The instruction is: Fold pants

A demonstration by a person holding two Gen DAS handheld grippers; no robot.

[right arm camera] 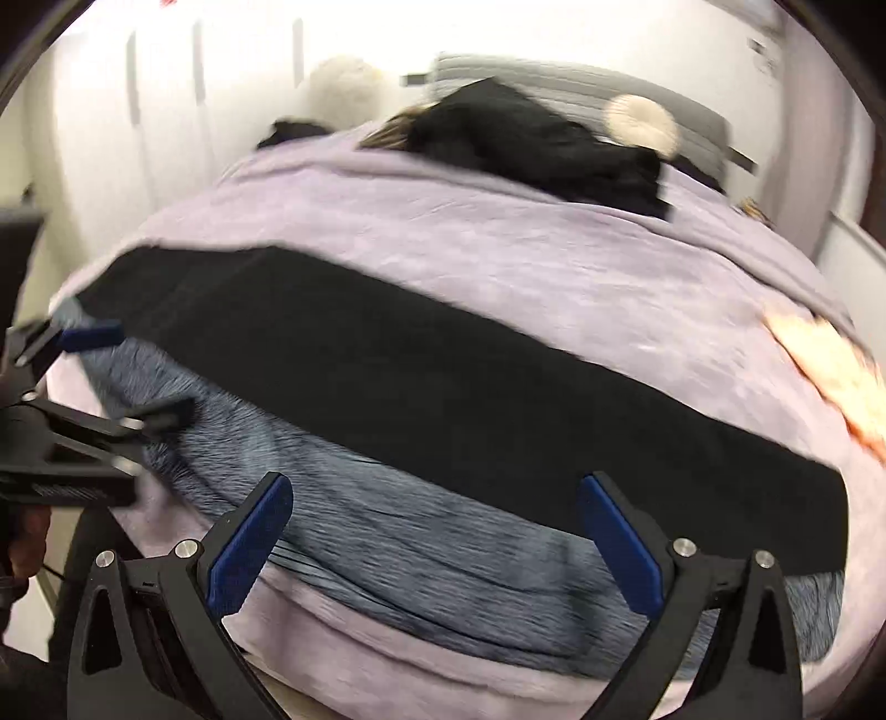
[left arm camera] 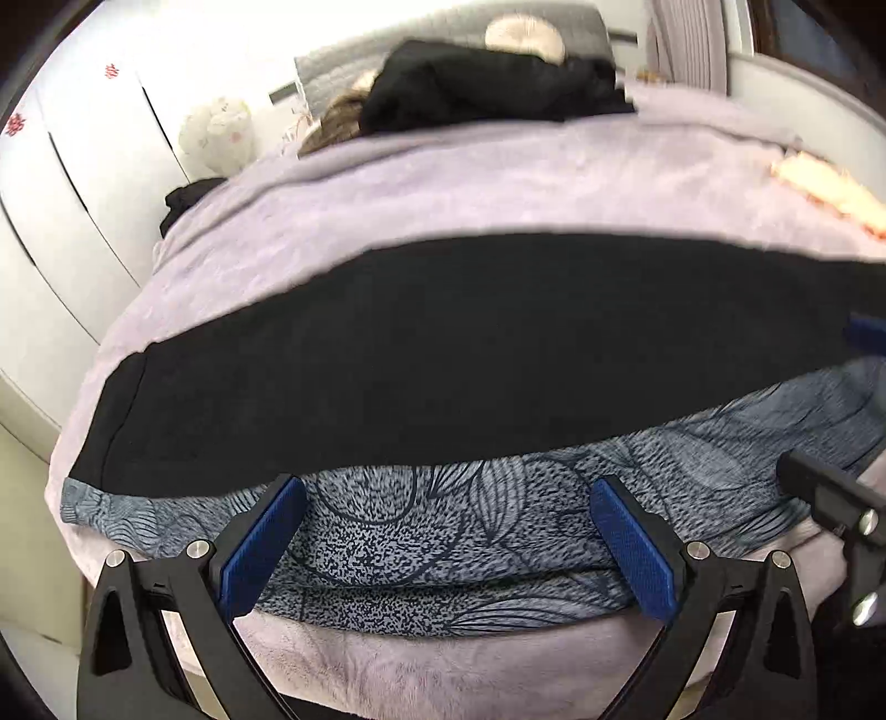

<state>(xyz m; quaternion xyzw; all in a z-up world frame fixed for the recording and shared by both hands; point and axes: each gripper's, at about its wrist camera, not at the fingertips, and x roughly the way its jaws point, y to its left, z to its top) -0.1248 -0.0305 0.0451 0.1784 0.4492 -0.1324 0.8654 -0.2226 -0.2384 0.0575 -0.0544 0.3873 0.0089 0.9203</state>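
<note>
Long black pants (left arm camera: pixel 443 354) lie flat across the lilac blanket (left arm camera: pixel 470 183), their hem at the left. They partly cover a blue-grey leaf-patterned garment (left arm camera: pixel 443 531) nearer me. My left gripper (left arm camera: pixel 448 531) is open, hovering over the patterned cloth with nothing between its blue pads. In the right wrist view the black pants (right arm camera: pixel 470 387) run diagonally, and my right gripper (right arm camera: pixel 437 543) is open above the patterned garment (right arm camera: pixel 421 531), holding nothing. The left gripper (right arm camera: pixel 155 370) shows at the left edge of that view, open. The right gripper (left arm camera: pixel 819 399) shows at the right edge of the left wrist view.
A heap of black clothes (left arm camera: pixel 487 83) and a round pale cushion (left arm camera: pixel 523 36) lie at the bed's far end by the grey headboard (right arm camera: pixel 581 77). White wardrobe doors (left arm camera: pixel 72 166) stand left of the bed. A peach item (left arm camera: pixel 825 188) lies at the right edge.
</note>
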